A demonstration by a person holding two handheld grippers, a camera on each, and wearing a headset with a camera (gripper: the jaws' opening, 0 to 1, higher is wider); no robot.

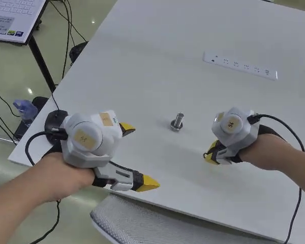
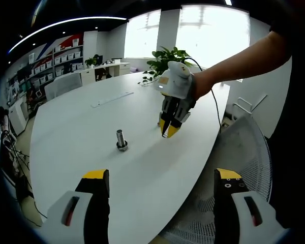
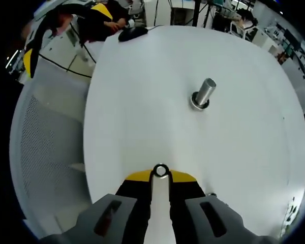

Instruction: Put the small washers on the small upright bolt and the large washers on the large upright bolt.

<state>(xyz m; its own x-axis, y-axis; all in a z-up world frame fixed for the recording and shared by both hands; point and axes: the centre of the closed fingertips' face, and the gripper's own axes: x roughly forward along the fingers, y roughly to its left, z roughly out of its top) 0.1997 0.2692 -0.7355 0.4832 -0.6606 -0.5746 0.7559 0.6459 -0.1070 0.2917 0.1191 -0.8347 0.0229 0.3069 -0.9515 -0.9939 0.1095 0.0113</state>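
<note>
An upright steel bolt (image 1: 177, 122) stands near the middle of the white table (image 1: 157, 61), with what looks like a washer around its foot (image 3: 199, 103). My right gripper (image 1: 211, 154) hovers just above the table, right of the bolt, tips pointing down. It is shut on a small washer (image 3: 160, 170), a metal ring pinched between the yellow tips. My left gripper (image 1: 139, 155) is at the table's near edge, left of the bolt, with its jaws wide open and nothing between them. In the left gripper view the bolt (image 2: 121, 140) stands ahead on the left and the right gripper (image 2: 170, 128) beyond it.
A white power strip (image 1: 240, 66) lies at the far right of the table. A mesh chair (image 1: 142, 223) sits below the near edge. A laptop (image 1: 10, 20), cables and a spray bottle (image 1: 24, 109) are off to the left.
</note>
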